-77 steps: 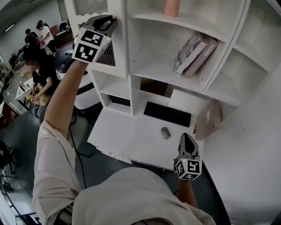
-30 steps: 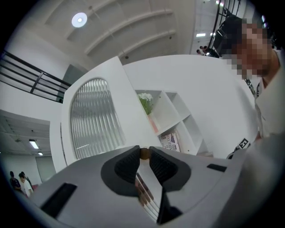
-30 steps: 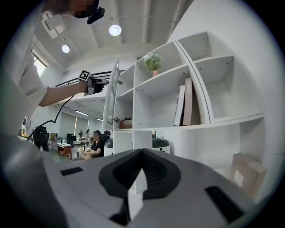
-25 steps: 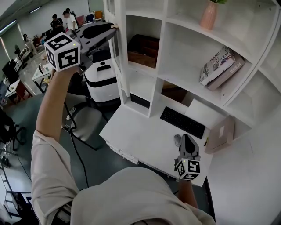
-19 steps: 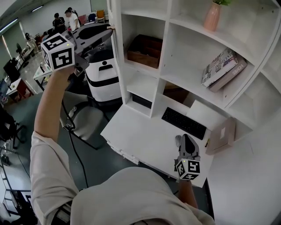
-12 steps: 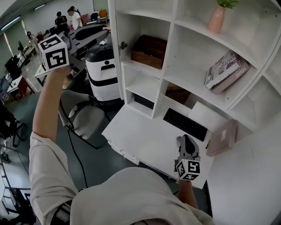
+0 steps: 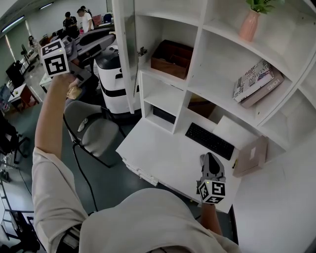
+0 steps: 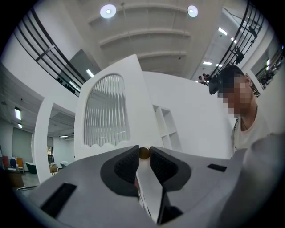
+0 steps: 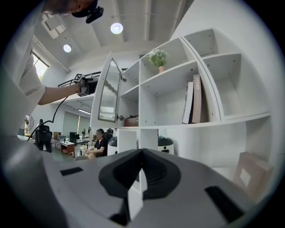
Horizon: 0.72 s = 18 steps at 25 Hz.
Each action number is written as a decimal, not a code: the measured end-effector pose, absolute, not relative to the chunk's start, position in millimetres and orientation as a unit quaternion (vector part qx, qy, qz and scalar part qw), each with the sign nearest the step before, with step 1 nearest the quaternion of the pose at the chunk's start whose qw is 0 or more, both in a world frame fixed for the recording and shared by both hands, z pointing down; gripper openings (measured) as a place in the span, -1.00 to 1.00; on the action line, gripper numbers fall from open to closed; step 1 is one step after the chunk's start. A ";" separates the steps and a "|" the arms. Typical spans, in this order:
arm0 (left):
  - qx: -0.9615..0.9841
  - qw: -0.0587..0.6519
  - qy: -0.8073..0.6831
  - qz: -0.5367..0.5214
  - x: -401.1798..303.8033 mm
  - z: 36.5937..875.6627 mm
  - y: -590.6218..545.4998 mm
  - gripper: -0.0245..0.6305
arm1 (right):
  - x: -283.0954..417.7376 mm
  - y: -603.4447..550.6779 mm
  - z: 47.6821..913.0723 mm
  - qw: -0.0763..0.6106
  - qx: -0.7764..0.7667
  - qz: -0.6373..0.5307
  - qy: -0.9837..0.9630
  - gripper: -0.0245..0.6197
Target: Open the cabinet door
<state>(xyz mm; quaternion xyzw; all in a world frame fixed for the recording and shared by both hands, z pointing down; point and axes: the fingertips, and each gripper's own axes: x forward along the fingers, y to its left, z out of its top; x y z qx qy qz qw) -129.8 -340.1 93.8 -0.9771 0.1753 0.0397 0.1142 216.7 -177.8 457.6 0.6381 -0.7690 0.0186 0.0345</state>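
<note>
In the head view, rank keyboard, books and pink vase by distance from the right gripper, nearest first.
1. Keyboard, on the desk just ahead of the right gripper.
2. Books, higher up, to the right.
3. Pink vase, highest, near the picture's top.

Open-plan office. White shelf unit (image 7: pixel 197 59) stood against a white wall (image 7: pixel 291 197), with a white desk (image 7: pixel 158 153) joined on below it. Grey office chair (image 7: pixel 96 133) sat just beside the desk's left edge, on a dark floor (image 7: pixel 106 185). More desks (image 9: pixel 67 147) stood well back in the room. Ceiling was white and ribbed, with round lights (image 8: pixel 108 11); a strip light (image 7: pixel 13 23) ran at the far side. Window (image 9: pixel 39 67) sat high on one wall. Black railing (image 8: pixel 44 49) showed overhead.
</note>
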 end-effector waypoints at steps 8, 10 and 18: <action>-0.983 0.095 0.143 0.060 -153.8 94.2 -342.8 -0.70 | 208.6 -181.9 459.5 0.037 0.637 0.020 -0.770 -0.91; -0.984 0.089 0.137 0.065 -162.6 94.4 -343.9 -0.70 | 207.6 -182.8 460.4 0.039 0.637 0.021 -0.769 -0.91; -0.989 0.072 0.104 0.079 -201.1 94.5 -353.9 -0.68 | 197.7 -191.2 460.6 0.046 0.634 0.021 -0.771 -0.91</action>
